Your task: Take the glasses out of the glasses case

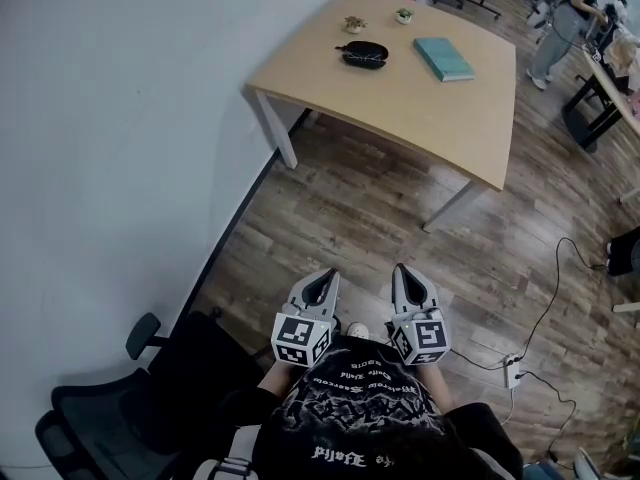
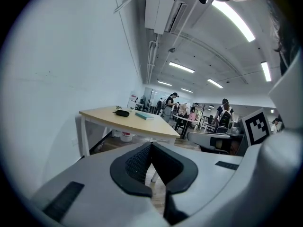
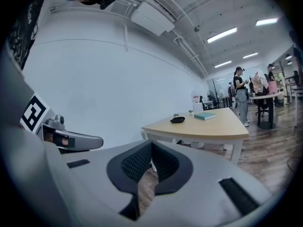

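Two grippers closed and empty, case far ahead on the table

Both grippers are held low, close in front of the person's body, side by side and a little apart. The left gripper (image 1: 322,280) has its jaws pressed together, and its own view shows the two dark pads meeting with nothing between them. The right gripper (image 1: 407,276) is the same: jaws together, no thing held. Both point forward and slightly down toward the wooden floor (image 1: 380,218).

The case (image 1: 364,55) is a small, dark, oval thing that lies on the light wooden table (image 1: 400,108), well apart from both grippers. In the head view it is near the far side of the table, straight ahead of the grippers. A wide strip of bare floor lies between them and the table. The case is too small here to tell if its lid is open or shut.

On the table, a teal book (image 1: 444,58) lies to the right of the case, not touching it. Two small plants (image 1: 354,24) stand just behind the case.

In the left gripper view the case (image 2: 122,113) shows above the jaws and to the left of them. In the right gripper view it (image 3: 178,119) shows above the jaws and a little to the right.

A white wall (image 1: 120,148) runs along the left. A black chair (image 1: 110,408) stands just beside the person, on the left.
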`<state>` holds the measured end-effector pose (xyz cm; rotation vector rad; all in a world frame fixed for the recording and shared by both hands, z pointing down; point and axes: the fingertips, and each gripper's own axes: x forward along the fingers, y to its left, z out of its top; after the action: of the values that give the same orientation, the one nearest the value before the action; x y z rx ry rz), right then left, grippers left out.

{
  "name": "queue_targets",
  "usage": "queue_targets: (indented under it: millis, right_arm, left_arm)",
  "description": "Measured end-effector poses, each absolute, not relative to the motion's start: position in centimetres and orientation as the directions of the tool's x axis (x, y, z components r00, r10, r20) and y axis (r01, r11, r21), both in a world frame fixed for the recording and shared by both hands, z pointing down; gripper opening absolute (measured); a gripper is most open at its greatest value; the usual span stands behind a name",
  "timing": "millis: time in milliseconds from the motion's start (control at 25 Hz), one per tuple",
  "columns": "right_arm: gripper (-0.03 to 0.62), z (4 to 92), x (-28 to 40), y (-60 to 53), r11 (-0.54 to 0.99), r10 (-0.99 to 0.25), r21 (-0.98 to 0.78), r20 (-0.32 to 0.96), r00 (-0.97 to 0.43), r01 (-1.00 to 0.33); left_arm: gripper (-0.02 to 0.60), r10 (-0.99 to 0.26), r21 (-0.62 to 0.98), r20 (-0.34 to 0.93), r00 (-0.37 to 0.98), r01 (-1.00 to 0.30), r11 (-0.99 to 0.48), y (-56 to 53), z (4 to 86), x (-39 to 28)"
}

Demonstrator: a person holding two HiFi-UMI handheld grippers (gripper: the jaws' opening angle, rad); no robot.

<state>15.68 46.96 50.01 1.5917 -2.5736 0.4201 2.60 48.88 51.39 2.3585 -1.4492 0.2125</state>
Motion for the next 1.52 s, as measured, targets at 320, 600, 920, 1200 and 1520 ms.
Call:
queue_targets:
  millis: [320, 600, 920, 1200, 1520]
  right_arm:
    - [0.191, 49.7, 15.5, 46.1, 0.409, -0.873, -0.179, 0.209, -0.441, -0.895]
    - [0.213, 50.6, 14.5, 45.4, 0.395, -0.875, -0.165, 0.233, -0.425, -0.904]
    - [0.213, 51.1, 11.9, 42.3, 0.368, -0.881, -0.151, 0.259, -0.396, -0.918]
    - [0.213, 51.8, 9.3, 39.7, 0.339, -0.889, -0.148, 0.273, -0.368, -0.929]
    - [0.213, 52.1, 8.4, 38.7, 0.273, -0.910, -0.168, 0.275, -0.311, -0.947]
  left_arm:
    - [0.110, -0.841, 0.304, 0.273, 0.468, -0.871, -0.386, 48.2, 50.9, 0.9]
    - [0.246, -0.833, 0.340, 0.284, 0.475, -0.862, -0.376, 47.2, 51.3, -0.8]
    - [0.245, -0.808, 0.311, 0.299, 0.507, -0.853, -0.420, 43.9, 51.7, -2.8]
    - [0.246, -0.781, 0.348, 0.291, 0.553, -0.821, -0.452, 40.9, 52.4, -5.4]
    - [0.245, -0.728, 0.325, 0.301, 0.616, -0.784, -0.529, 38.8, 52.7, -6.0]
